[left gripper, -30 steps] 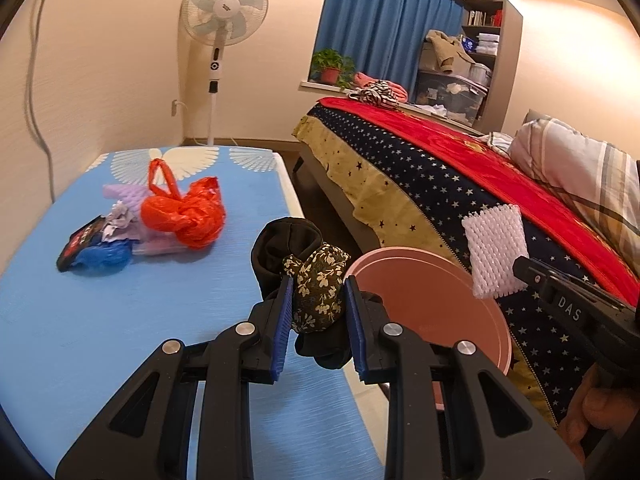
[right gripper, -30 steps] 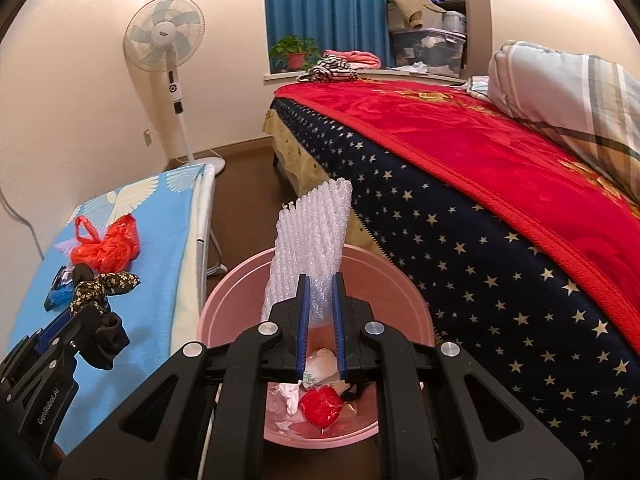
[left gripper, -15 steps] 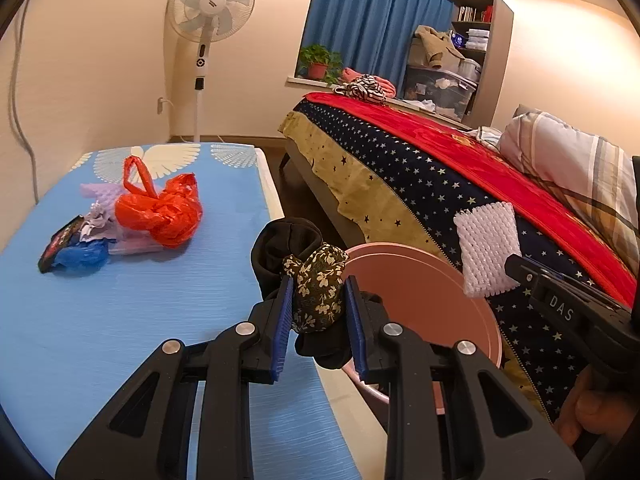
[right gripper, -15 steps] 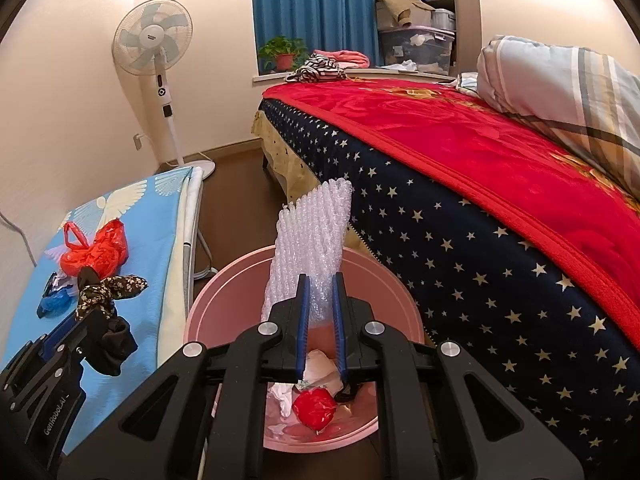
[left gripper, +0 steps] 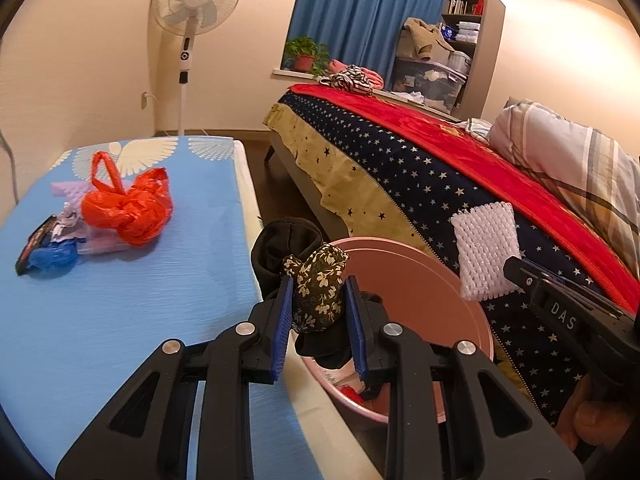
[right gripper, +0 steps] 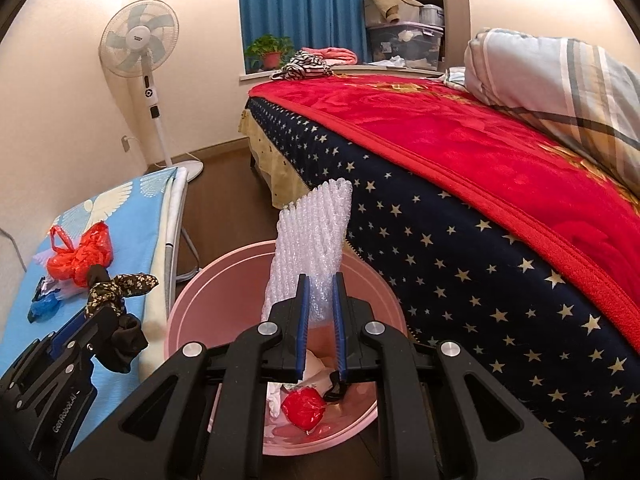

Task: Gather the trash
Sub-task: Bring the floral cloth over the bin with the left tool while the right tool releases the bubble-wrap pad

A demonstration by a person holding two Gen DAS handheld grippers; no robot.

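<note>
Left gripper (left gripper: 318, 300) jaws pinch a floral cloth wad (left gripper: 318, 292) at the table (left gripper: 120, 320) edge, over the pink bin (left gripper: 432, 292) rim. Right gripper (right gripper: 320, 308) jaws squeeze a white foam net (right gripper: 310, 248) above bin. Bed (right gripper: 460, 240) crowds bin's right; red bag (left gripper: 128, 208) w/ scraps far back on table. Bin contents partly hidden.

2 tools (left gripper: 318, 312) (right gripper: 320, 320), 1 pink bucket (right gripper: 192, 312), 1 fan (left gripper: 196, 4)

Blue counter (left gripper: 120, 320) carries a red plastic bag (left gripper: 128, 208), blue wrapper (left gripper: 52, 256) and pale purple bits bunched at its far left, pink bin (right gripper: 200, 312) sits on the wood floor (right gripper: 224, 192) between counter and bed (right gripper: 460, 168).
</note>
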